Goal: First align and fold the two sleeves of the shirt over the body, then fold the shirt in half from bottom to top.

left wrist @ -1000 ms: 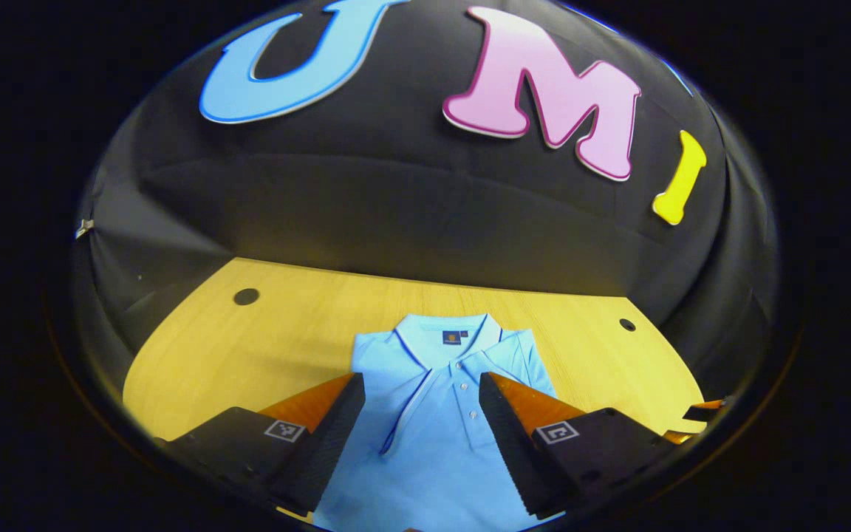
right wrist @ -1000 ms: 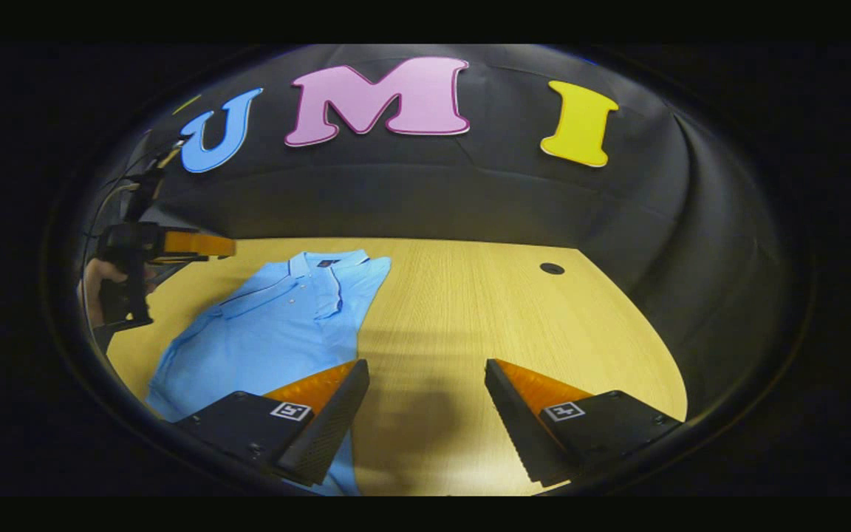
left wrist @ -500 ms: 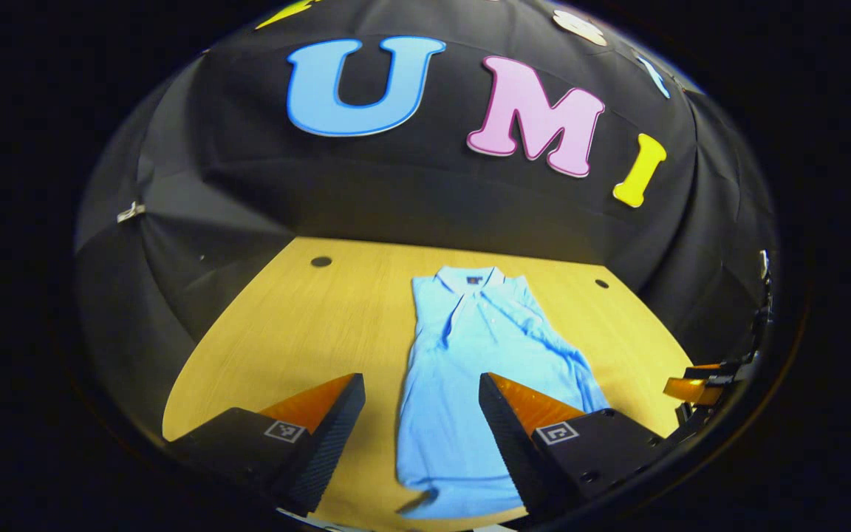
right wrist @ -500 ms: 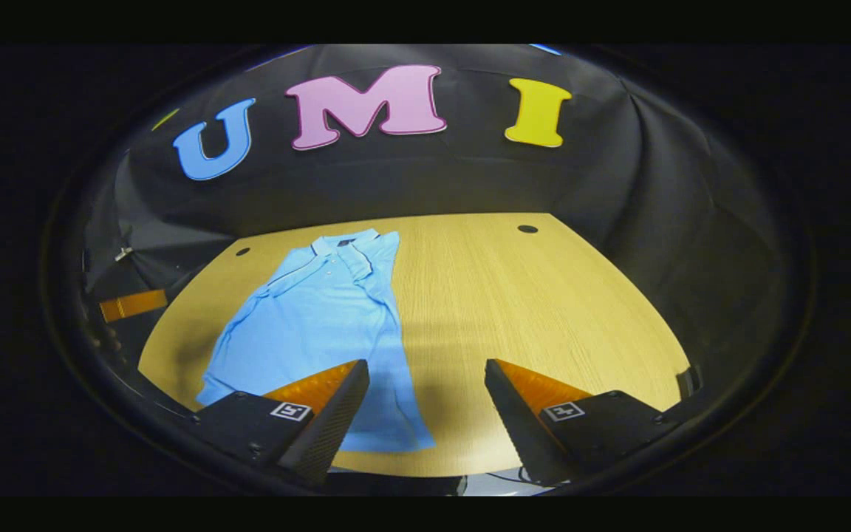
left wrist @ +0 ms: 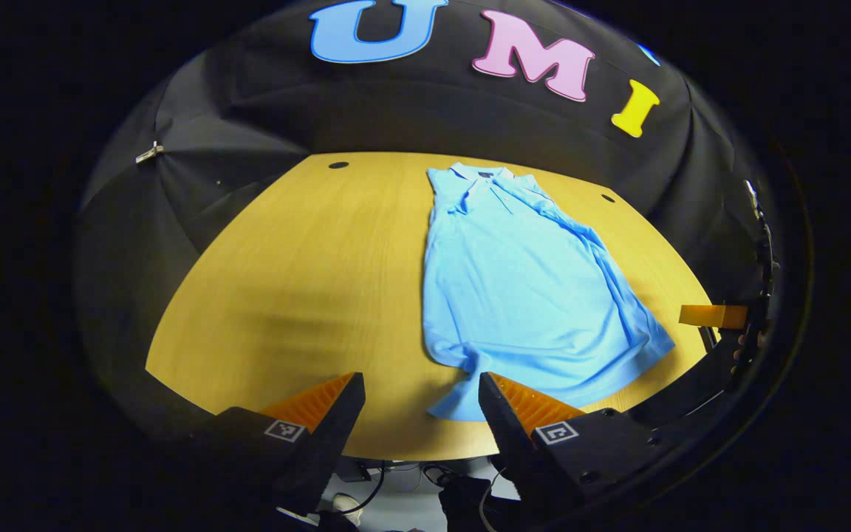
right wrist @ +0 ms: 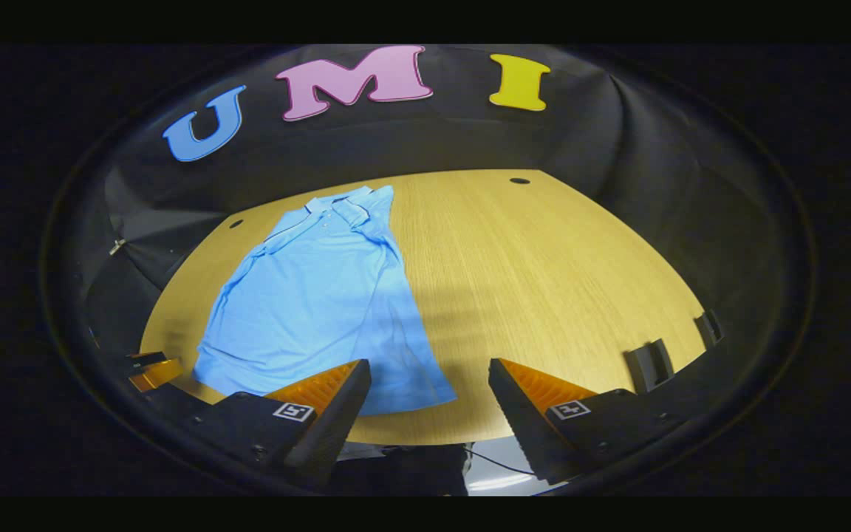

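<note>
A light blue polo shirt (left wrist: pixel 521 288) lies flat on the wooden table (left wrist: pixel 307 281), collar at the far end, both sleeves folded in over the body. In the right gripper view the same shirt (right wrist: pixel 315 303) stretches from the far edge to the near edge. My left gripper (left wrist: pixel 417 421) hovers open above the table's near edge, just left of the shirt's bottom hem. My right gripper (right wrist: pixel 429 410) is open too, over the near edge at the hem's right corner. The right gripper (left wrist: pixel 713 316) also appears at the far right of the left gripper view.
The table (right wrist: pixel 544 281) has small dark holes (left wrist: pixel 337 165) (right wrist: pixel 519 180) near its far edge. Black cloth walls close in behind and at both sides. Two dark clips (right wrist: pixel 651 363) sit on the near right rim. Cables (left wrist: pixel 388 480) hang below the front edge.
Both grippers have pulled back from over the shirt toward the table's near edge and risen. The whole shirt now lies in front of them. Both stayed open.
</note>
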Available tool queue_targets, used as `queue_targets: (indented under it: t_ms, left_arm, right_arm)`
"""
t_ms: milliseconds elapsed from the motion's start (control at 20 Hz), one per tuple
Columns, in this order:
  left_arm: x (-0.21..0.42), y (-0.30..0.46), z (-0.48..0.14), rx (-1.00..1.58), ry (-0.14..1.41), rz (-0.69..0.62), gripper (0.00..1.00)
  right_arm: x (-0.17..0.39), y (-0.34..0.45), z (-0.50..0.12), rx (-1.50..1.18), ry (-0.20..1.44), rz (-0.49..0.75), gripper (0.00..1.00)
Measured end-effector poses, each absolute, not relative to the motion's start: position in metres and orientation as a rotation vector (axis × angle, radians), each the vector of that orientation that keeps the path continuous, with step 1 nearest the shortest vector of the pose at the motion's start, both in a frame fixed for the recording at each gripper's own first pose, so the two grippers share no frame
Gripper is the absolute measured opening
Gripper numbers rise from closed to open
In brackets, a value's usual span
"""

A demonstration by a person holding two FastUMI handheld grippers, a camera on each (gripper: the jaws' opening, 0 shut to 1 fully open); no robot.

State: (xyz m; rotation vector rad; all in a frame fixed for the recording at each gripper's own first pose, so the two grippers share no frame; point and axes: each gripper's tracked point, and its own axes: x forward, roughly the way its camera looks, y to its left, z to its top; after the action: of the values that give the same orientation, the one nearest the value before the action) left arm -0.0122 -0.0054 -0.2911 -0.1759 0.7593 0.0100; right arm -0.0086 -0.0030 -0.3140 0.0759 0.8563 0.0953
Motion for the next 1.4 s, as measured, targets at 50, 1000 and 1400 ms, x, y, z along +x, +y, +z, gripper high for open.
queue_targets:
  t_ms: [50, 1000, 1400]
  left_arm:
    - [-0.009, -0.014, -0.293, -0.183, 0.766, -0.004, 0.97]
    - [0.010, -0.056, -0.330, -0.098, 0.872, -0.018, 0.42]
    - [0.021, -0.063, -0.326, -0.262, 0.897, -0.021, 0.06]
  right_arm:
    - [-0.011, 0.001, -0.319, 0.060, 0.863, 0.105, 0.99]
    - [-0.009, 0.031, -0.368, -0.039, 0.975, 0.187, 0.27]
    - [0.002, 0.032, -0.356, -0.045, 0.969, 0.264, 0.02]
